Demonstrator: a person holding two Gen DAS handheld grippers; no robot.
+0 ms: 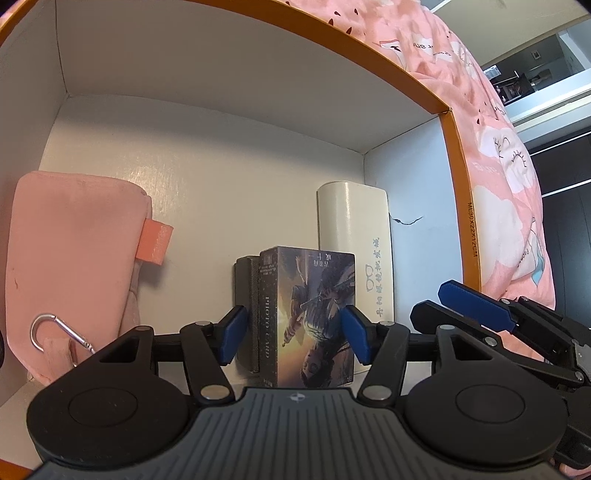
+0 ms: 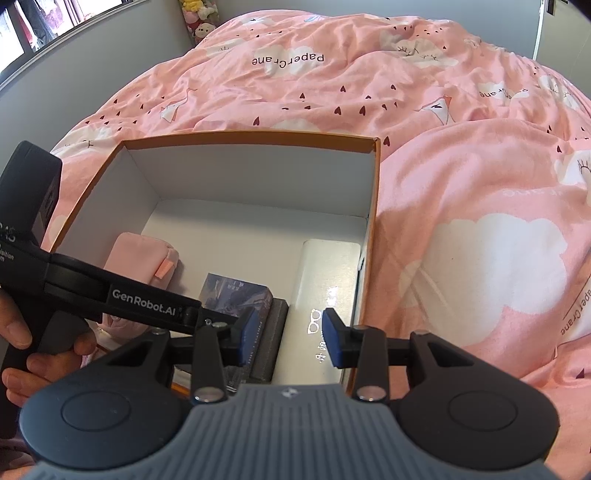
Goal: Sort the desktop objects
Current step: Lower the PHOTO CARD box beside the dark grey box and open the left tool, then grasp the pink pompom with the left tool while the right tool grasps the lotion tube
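Observation:
An orange-rimmed white box (image 1: 439, 110) (image 2: 373, 177) lies on the pink bedspread. Inside it are a pink pouch (image 1: 70, 258) (image 2: 142, 254), a white glasses case (image 1: 354, 236) (image 2: 325, 273) and a dark photo-card box (image 1: 306, 317) (image 2: 236, 291) beside a grey block (image 1: 245, 295) (image 2: 275, 332). My left gripper (image 1: 295, 338) reaches into the box, its blue pads on either side of the card box and grey block; contact is unclear. My right gripper (image 2: 290, 336) is open and empty, hovering above the glasses case at the box's near right side.
The pink duvet (image 2: 461, 184) surrounds the box. A silver carabiner (image 1: 48, 328) hangs from the pouch. Plush toys (image 2: 199, 18) sit at the bed's far end. The right gripper's fingers show at the right of the left wrist view (image 1: 476, 306).

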